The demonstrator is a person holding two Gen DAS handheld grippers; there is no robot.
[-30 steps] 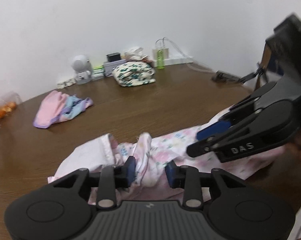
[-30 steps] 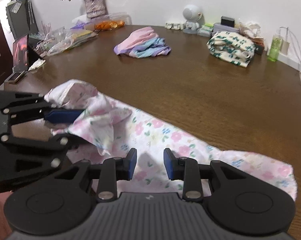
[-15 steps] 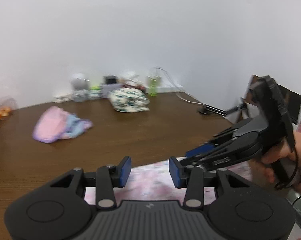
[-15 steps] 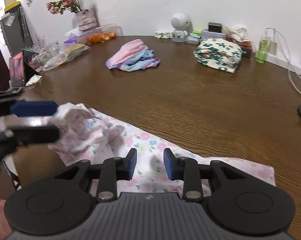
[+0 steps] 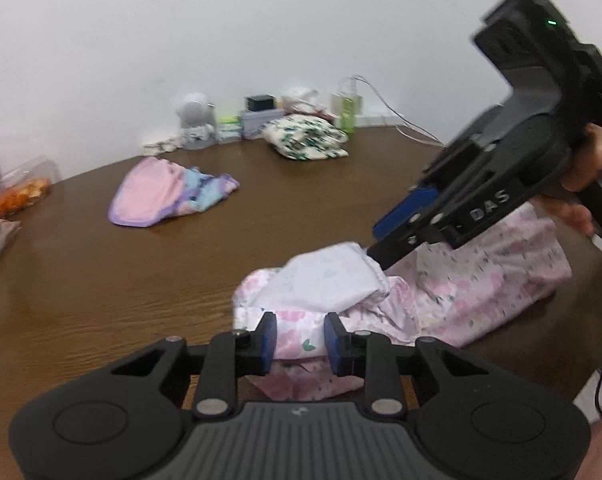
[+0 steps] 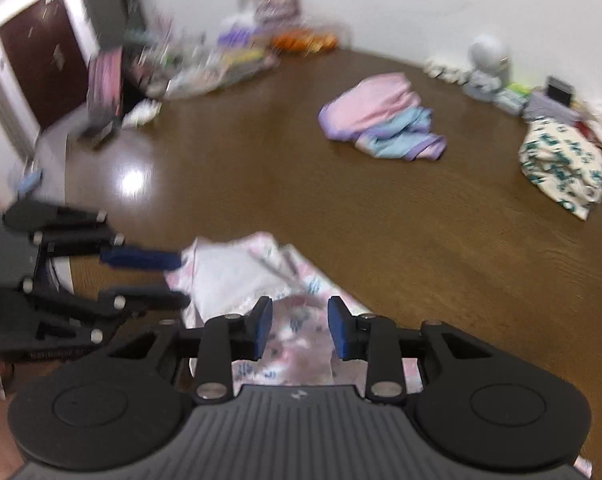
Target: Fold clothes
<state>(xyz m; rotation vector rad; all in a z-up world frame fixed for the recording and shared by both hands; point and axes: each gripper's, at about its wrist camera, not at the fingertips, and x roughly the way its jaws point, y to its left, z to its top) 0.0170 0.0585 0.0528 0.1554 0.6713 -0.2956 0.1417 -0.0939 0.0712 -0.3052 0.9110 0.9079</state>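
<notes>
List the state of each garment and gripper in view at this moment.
Floral garment: crumpled on the table, a white flap turned over, unfolded.
Pink and blue garment: loose heap, apart.
Green-patterned garment: folded bundle near the wall.
Left gripper: open, over the cloth edge.
Right gripper: open, above the cloth.

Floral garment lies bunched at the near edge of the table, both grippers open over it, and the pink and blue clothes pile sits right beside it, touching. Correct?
Not quite. The pink and blue clothes pile lies well apart from the floral garment, with bare table between them, as the left wrist view shows. The rest holds: left gripper and right gripper are both open over it.
</notes>
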